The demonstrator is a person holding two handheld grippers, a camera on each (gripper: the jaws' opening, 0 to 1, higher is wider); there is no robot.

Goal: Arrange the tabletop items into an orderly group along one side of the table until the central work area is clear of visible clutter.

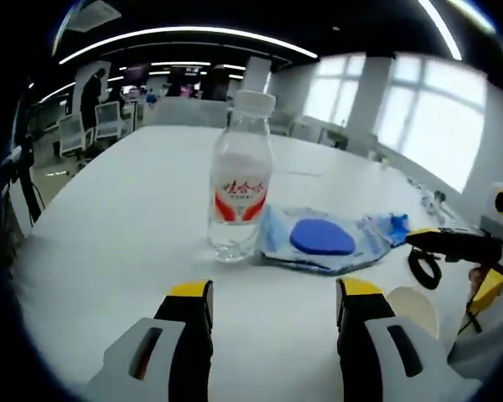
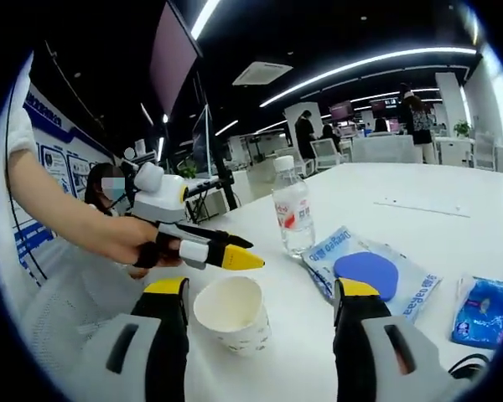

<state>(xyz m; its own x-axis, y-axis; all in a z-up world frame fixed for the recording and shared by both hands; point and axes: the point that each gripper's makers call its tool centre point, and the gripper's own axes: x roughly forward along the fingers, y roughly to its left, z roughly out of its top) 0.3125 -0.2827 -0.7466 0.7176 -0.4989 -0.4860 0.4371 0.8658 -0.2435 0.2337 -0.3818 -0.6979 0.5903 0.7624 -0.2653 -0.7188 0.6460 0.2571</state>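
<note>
A clear water bottle (image 1: pixel 241 176) with a white cap and red label stands upright on the white table (image 1: pixel 134 218). Right of it lies a plastic bag holding a blue disc (image 1: pixel 323 237). My left gripper (image 1: pixel 275 293) is open in front of the bottle, nothing between its jaws. The right gripper (image 1: pixel 457 251) comes in from the right. In the right gripper view, a white paper cup (image 2: pixel 230 314) stands between the open jaws of my right gripper (image 2: pixel 262 289), nearer the left jaw. The left gripper (image 2: pixel 197 243), held by a hand, hovers just behind the cup. The bottle (image 2: pixel 292 213) and disc bag (image 2: pixel 369 272) lie beyond.
A small blue packet (image 2: pixel 486 310) lies at the right, with a black cable loop (image 1: pixel 423 268) near it. The paper cup (image 1: pixel 415 306) peeks out beside my left gripper's right jaw. Chairs and desks stand far behind the table. A person's arm (image 2: pixel 67 218) reaches in.
</note>
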